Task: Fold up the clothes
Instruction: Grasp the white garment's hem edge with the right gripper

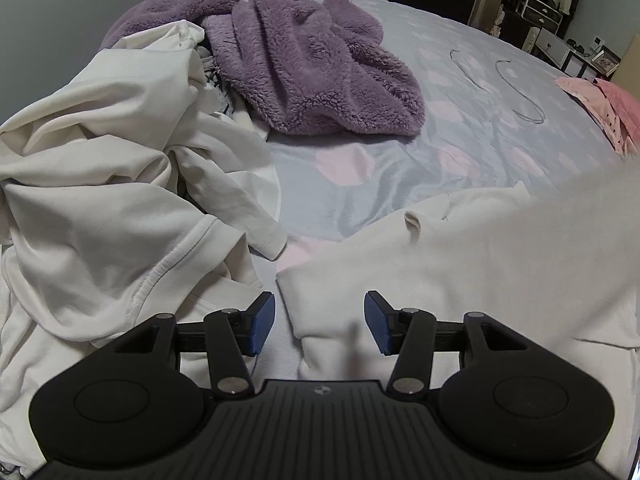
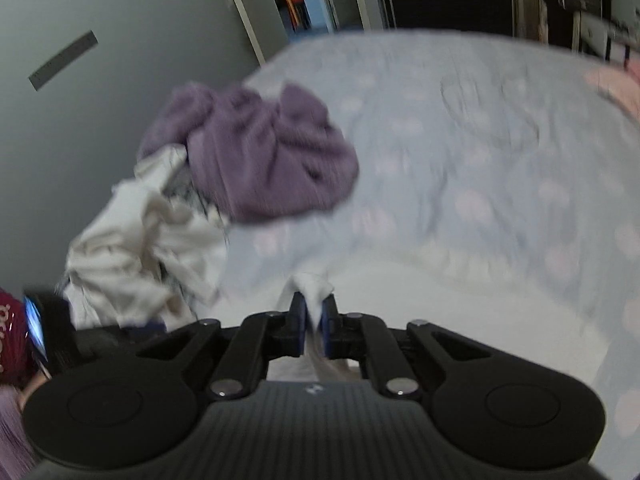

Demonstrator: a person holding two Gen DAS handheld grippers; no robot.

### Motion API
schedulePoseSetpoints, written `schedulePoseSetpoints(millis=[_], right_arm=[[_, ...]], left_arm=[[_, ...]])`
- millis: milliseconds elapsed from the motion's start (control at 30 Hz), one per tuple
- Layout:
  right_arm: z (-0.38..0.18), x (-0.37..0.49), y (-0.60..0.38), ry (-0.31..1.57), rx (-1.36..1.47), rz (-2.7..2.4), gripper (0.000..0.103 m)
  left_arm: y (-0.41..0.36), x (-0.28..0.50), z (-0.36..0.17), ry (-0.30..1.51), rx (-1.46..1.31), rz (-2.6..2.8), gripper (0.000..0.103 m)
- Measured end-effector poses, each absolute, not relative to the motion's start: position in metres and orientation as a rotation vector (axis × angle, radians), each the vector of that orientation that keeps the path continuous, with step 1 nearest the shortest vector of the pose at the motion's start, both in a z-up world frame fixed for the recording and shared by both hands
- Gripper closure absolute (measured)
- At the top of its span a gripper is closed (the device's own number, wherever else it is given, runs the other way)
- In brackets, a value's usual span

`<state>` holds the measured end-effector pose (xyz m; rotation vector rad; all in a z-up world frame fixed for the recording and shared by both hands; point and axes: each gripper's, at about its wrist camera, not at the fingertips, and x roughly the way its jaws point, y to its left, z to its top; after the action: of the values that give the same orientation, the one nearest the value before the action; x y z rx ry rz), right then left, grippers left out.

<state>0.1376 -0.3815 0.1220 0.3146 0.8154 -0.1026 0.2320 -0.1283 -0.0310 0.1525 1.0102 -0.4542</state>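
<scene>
**White garment pinched by the right hand, left hand waiting over its edge**

Blue-padded fingers [image 2: 297, 322] of the right gripper [image 2: 313, 322] were clamped on a bunched tuft of the white garment [image 1: 460, 264], cloth squeezed between the pads. That garment lay spread on the bed [image 1: 460, 128], its near edge directly under the left gripper [image 1: 319, 322], whose fingers stood apart with nothing pressed between them; a folded corner of the cloth sat in the gap, closer to the right-side pad. The garment's long run stretched from that corner away to the right of the left gripper, so the left hand looked the nearer one to the free corner, and a short drop onto it seemed the likely next grab.

Left of the garment lay a crumpled heap of cream clothes [image 1: 120, 168], touching a purple fleece [image 1: 312, 64] beyond it. Far right of the garment, pink clothing [image 1: 608, 108] rested at the bed's edge.
</scene>
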Motion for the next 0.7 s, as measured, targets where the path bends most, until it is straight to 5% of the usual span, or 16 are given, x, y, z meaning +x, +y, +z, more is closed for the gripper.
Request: schedulePoseSetpoints(millis=[400,700], right_arm=[[0.201,0.135,-0.438,0.693,0.265,-0.283,0.095],[0.132,0.082,-0.532,0.783,0.395,-0.478,0.094]], left_arm=[[-0.134,0.229,-0.039,1.016,0.185,-0.479,0.056],[-0.161,0.217,-0.053,1.005,0.288,-0.559,0.056]])
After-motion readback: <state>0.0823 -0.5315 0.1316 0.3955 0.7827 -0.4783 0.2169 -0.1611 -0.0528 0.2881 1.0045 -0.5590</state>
